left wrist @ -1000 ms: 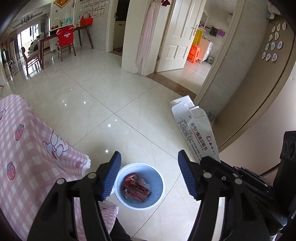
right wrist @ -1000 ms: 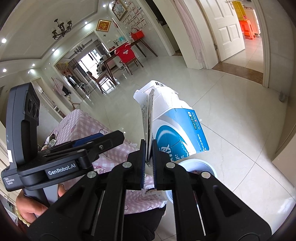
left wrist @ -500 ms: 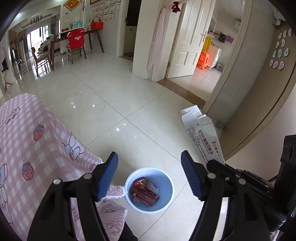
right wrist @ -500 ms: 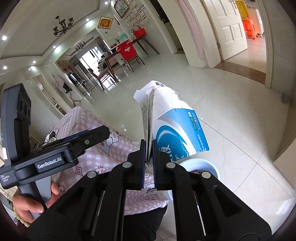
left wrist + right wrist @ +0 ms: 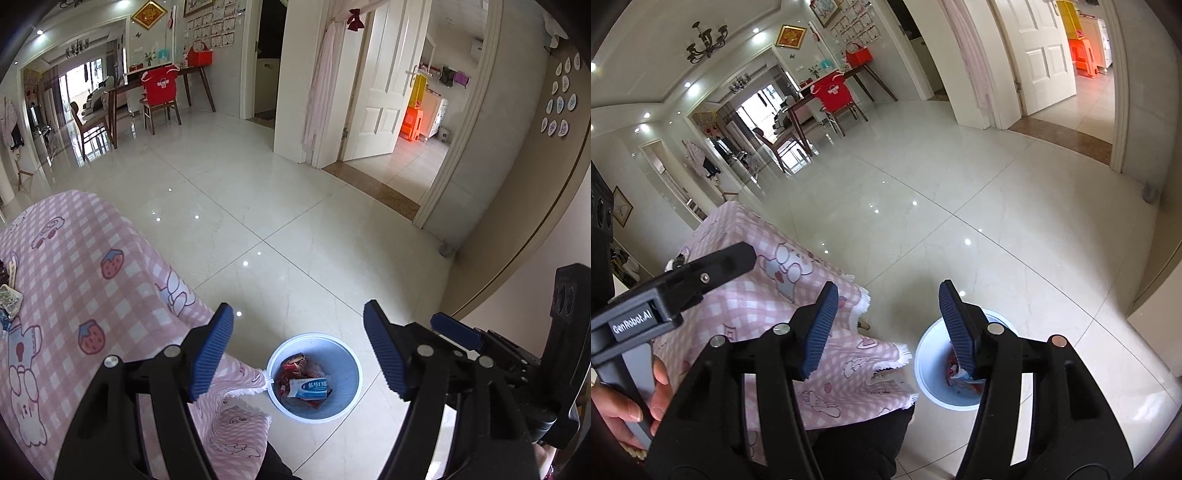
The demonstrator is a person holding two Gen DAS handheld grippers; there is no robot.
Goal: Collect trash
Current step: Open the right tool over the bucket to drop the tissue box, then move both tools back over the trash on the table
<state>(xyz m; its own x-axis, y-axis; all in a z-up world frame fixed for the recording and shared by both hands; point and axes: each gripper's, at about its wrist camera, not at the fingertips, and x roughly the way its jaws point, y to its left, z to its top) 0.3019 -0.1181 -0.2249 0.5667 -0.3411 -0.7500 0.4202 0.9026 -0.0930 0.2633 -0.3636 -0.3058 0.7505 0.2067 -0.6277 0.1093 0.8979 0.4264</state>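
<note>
A pale blue trash bin stands on the tiled floor beside the table. A white and blue carton lies inside it on top of red wrappers. My left gripper is open and empty, high above the bin. My right gripper is open and empty, above the bin, whose inside its right finger partly hides. The right gripper's body shows at the right of the left wrist view. The left gripper's body shows at the left of the right wrist view.
A table with a pink checked cloth stands left of the bin, with small packets at its far left edge. A brown wall and a doorway lie to the right. Dining chairs stand far back.
My right gripper opened and let go of the white and blue carton, which dropped into the bin. My left gripper moved up and left, showing more of the table.
</note>
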